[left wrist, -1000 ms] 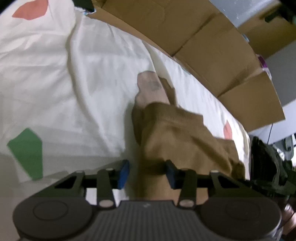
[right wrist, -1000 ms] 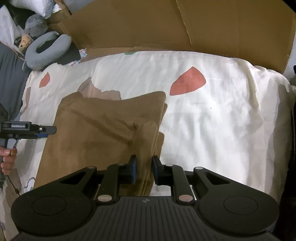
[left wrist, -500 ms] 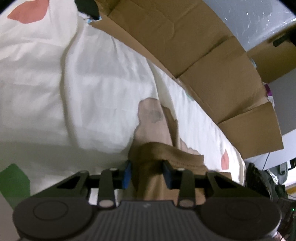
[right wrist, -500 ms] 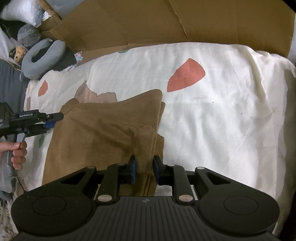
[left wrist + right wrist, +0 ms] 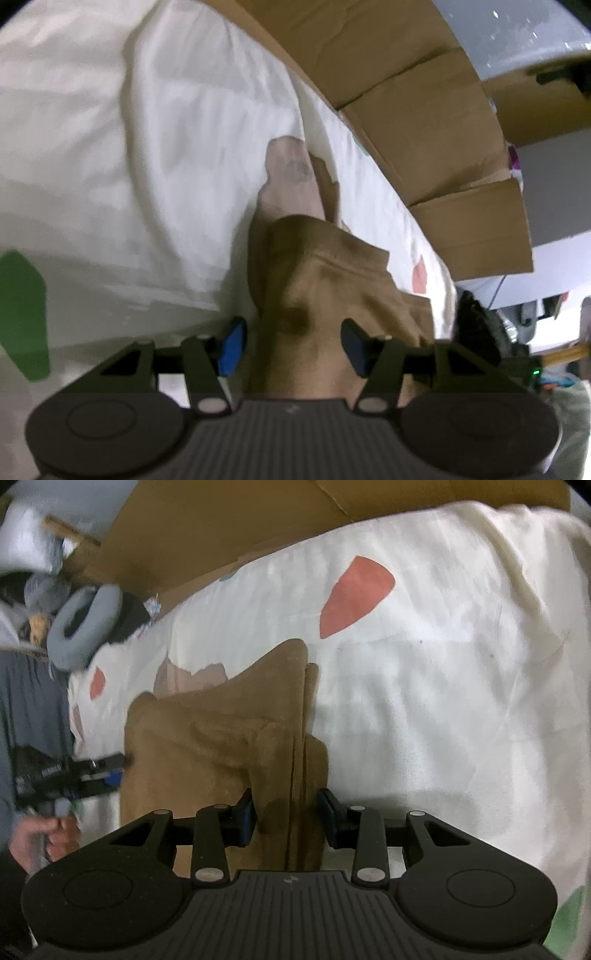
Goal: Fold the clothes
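Observation:
A brown folded garment (image 5: 221, 746) lies on the white patterned bedsheet (image 5: 443, 701). My right gripper (image 5: 288, 819) straddles its near right edge. The jaws are opening, and the layered fabric edge stands between the pads without being pinched. In the left wrist view the same garment (image 5: 332, 280) bunches up in front of my left gripper (image 5: 293, 347). Those jaws are also opening, with cloth between the blue pads and a gap at the left pad. The left gripper (image 5: 110, 768) also shows at the garment's left edge in the right wrist view, held by a hand (image 5: 40, 834).
Flattened cardboard (image 5: 424, 110) lines the far side of the bed and also shows in the right wrist view (image 5: 221, 535). A grey neck pillow (image 5: 85, 620) and clutter sit at the far left corner. The sheet carries a red patch (image 5: 354, 594) and a green patch (image 5: 22, 314).
Both pairs of jaws have spread apart and released their pinch on the brown cloth. The right gripper has rolled and sunk a little. The garment has settled onto the sheet.

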Available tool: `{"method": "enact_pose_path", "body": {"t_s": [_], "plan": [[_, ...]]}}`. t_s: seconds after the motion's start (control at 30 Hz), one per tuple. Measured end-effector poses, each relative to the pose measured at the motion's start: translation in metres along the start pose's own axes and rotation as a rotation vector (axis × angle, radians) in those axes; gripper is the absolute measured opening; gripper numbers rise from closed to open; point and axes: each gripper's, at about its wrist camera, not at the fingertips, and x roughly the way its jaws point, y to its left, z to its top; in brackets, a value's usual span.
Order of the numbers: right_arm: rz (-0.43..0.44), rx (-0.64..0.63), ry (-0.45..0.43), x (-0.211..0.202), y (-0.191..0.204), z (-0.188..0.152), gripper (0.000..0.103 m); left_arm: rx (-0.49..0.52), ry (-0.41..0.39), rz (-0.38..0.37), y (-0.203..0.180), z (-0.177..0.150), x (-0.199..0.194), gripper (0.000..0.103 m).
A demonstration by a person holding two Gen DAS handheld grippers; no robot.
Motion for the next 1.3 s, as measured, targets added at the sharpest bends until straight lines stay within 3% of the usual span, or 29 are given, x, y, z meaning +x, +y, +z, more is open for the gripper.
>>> {"method": "enact_pose_path", "body": {"t_s": [0.07,0.1,0.13,0.17,0.3,0.37,0.47,0.73,0.93,1.1,1.3], "plan": [[0.03,0.04,-0.001,0.002,-0.004,0.002,0.022,-0.008,0.005,-0.015,0.0,0.001,0.002,0.055],[0.041,0.059,-0.002,0.002,-0.006,0.004,0.021,0.0,0.006,-0.014,-0.001,0.001,0.002,0.049],[0.042,0.053,-0.001,0.001,-0.005,0.004,0.02,0.008,0.009,-0.011,-0.002,0.002,0.003,0.032],[0.044,0.046,-0.001,0.0,-0.003,0.005,0.019,0.012,0.012,-0.002,-0.002,0.002,0.003,0.023],[0.052,0.033,-0.003,-0.009,0.003,0.008,0.022,0.012,-0.036,-0.022,-0.005,0.004,-0.007,0.027],[0.047,0.042,-0.011,-0.014,0.0,0.009,0.026,0.01,-0.023,-0.016,-0.006,0.005,-0.008,0.047],[0.039,0.065,-0.006,-0.015,-0.008,0.007,0.04,0.002,0.015,-0.005,-0.003,0.005,-0.007,0.061],[0.074,0.091,0.029,-0.002,-0.016,-0.002,0.048,-0.048,0.041,-0.074,0.012,0.003,-0.004,0.063],[0.138,0.118,0.016,0.011,-0.017,0.004,0.048,-0.056,0.045,-0.15,0.017,0.007,0.006,0.063],[0.178,0.134,0.0,0.02,-0.017,0.01,0.048,-0.056,0.042,-0.2,0.015,0.011,0.019,0.06],[0.196,0.129,-0.002,0.032,-0.01,0.015,0.048,-0.036,0.06,-0.21,0.008,0.017,0.03,0.053]]}}
